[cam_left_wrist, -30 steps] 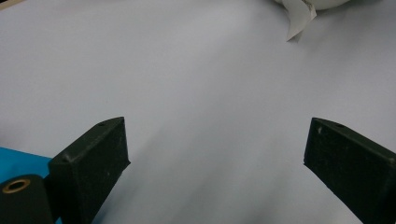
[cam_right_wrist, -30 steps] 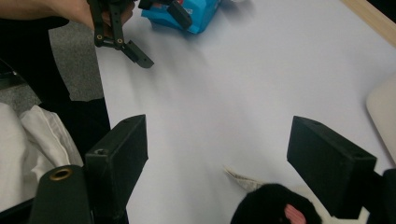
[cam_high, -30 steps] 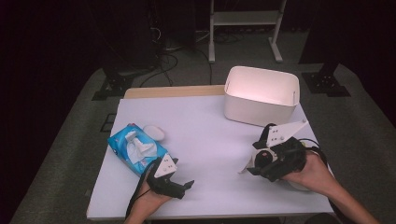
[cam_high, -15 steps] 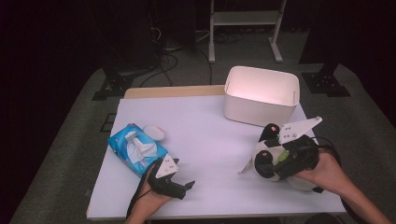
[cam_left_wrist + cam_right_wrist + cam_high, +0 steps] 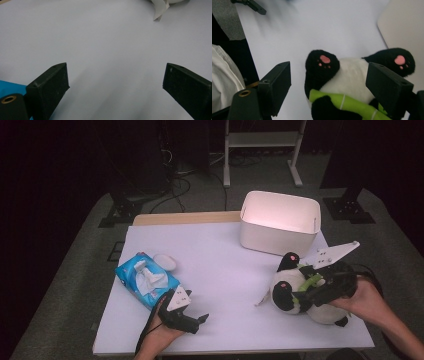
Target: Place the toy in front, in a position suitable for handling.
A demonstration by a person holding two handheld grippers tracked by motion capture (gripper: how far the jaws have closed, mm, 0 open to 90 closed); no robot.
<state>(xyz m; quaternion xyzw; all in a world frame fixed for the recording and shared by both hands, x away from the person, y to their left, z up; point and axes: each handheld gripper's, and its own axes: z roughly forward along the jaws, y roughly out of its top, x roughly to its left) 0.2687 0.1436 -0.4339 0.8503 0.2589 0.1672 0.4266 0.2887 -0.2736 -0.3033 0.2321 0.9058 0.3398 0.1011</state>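
Two black jaws of the right gripper [image 5: 306, 291] stand wide apart on either side of a plush panda [image 5: 292, 289], not pressing it; in the right gripper view the panda [image 5: 352, 80] lies between them with its pink-padded feet up and a green bamboo stick [image 5: 347, 105] across its belly. Just behind the panda sits a white bin [image 5: 280, 222]. Well left of the panda, the left gripper [image 5: 197, 322] rests released on the white table [image 5: 225, 265], beside a blue tissue pack [image 5: 145, 280].

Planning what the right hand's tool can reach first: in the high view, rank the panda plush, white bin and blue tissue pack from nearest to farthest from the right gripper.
1. Panda plush: between the right gripper's open jaws.
2. White bin: behind it, at the far edge.
3. Blue tissue pack: across the table, on the left.
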